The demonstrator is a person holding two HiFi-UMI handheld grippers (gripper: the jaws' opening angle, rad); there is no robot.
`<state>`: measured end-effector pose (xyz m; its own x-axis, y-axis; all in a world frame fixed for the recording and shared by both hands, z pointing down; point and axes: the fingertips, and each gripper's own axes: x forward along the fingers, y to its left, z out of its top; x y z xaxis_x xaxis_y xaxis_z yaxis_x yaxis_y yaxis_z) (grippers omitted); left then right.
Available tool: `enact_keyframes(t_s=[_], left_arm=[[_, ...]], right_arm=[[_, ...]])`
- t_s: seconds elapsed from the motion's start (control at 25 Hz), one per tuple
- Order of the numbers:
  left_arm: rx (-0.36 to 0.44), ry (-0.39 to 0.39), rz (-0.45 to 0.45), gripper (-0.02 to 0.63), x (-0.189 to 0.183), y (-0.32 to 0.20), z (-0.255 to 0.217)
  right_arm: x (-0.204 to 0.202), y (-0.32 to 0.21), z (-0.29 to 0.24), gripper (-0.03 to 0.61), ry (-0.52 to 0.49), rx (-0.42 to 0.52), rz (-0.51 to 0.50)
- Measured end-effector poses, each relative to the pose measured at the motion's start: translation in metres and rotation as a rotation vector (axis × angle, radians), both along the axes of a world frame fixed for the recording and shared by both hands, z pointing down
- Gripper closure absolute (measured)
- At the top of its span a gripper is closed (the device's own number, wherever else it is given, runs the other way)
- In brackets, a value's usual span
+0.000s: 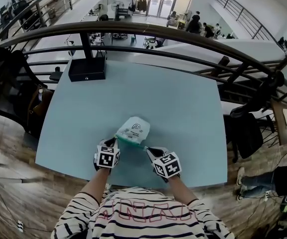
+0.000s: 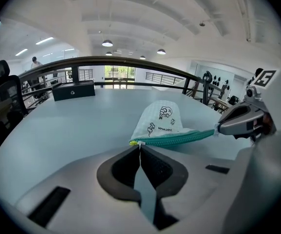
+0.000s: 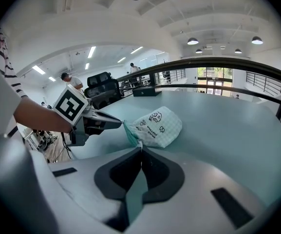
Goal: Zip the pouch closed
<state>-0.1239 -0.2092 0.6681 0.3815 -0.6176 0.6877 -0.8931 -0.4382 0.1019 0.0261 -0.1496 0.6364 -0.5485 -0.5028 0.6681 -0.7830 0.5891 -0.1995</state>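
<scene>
A white pouch (image 1: 134, 128) with cartoon print and a teal zipper strip (image 2: 179, 138) lies on the pale blue table (image 1: 183, 108), near its front edge. My left gripper (image 1: 117, 140) is shut on the strip's left end, which shows a yellow tip and a small white piece at the pads in the left gripper view (image 2: 140, 145). My right gripper (image 1: 147, 149) is shut on the strip's right end (image 3: 140, 144). The strip is stretched taut between the two grippers. Whether either gripper holds the zipper pull is too small to tell.
A black box (image 1: 87, 68) stands at the table's far left corner. A dark curved railing (image 1: 183, 34) runs behind the table. Black chairs stand at the left (image 1: 9, 88) and the right (image 1: 245, 131). People sit far off in the hall beyond.
</scene>
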Motion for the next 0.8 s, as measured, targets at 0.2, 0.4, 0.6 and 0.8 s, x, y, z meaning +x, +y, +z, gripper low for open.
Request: enact_keyframes(t_s=[0.2, 0.4, 0.6, 0.8], left_arm=[[-0.029, 0.011, -0.003, 0.586, -0.003, -0.001, 0.006], [-0.06, 0.003, -0.011, 0.586, -0.007, 0.004, 0.012], [-0.073, 0.014, -0.036, 0.586, -0.01, 0.007, 0.014], [-0.076, 0.015, -0.068, 0.586, -0.021, 0.013, 0.011]], right_arm=[[-0.003, 0.0, 0.004, 0.549, 0.001, -0.013, 0.001], [-0.002, -0.002, 0.008, 0.548, 0.014, -0.024, 0.014], [0.005, -0.005, 0.011, 0.548, 0.021, -0.028, 0.057], [0.01, -0.009, 0.008, 0.546, 0.012, -0.017, 0.098]])
